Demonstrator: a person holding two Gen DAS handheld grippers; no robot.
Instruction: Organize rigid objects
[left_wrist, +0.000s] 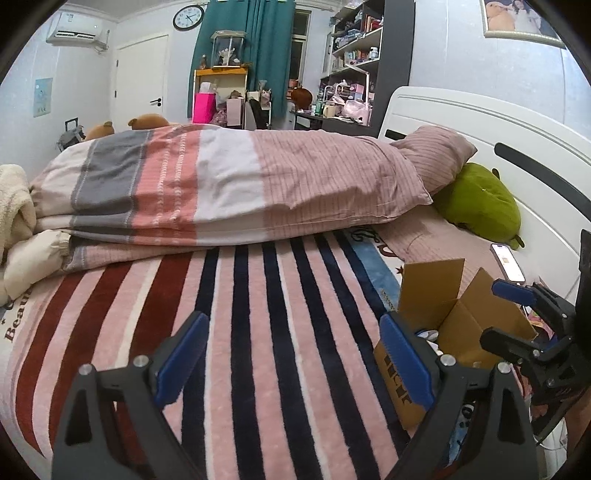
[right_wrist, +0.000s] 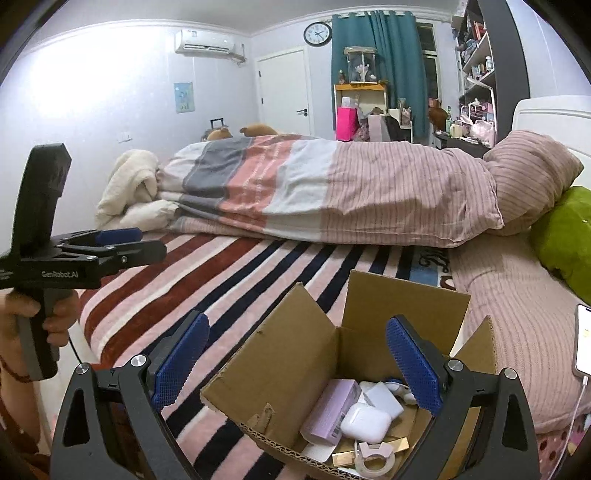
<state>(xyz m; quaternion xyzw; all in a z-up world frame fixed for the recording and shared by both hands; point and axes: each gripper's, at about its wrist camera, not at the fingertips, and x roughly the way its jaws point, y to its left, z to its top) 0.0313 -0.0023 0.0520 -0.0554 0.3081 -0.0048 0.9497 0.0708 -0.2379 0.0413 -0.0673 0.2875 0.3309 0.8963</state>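
Note:
An open cardboard box (right_wrist: 291, 354) stands on the striped blanket; it also shows in the left wrist view (left_wrist: 432, 295). Inside lie a lilac box (right_wrist: 330, 411), a white earbud case (right_wrist: 365, 422), a white block (right_wrist: 384, 400), a pink tape dispenser (right_wrist: 373, 456) and gold bars (right_wrist: 369, 446). My right gripper (right_wrist: 297, 365) is open and empty, hovering over the box. My left gripper (left_wrist: 295, 358) is open and empty above the bare blanket, left of the box. It appears from the side in the right wrist view (right_wrist: 122, 242), and the right gripper shows in the left wrist view (left_wrist: 506, 317).
A folded duvet (left_wrist: 229, 184) lies across the bed behind the striped blanket (left_wrist: 258, 332). A pillow (left_wrist: 436, 155) and a green plush (left_wrist: 480, 203) rest by the white headboard (left_wrist: 480, 122). A phone (right_wrist: 583, 339) on a cable lies right of the box.

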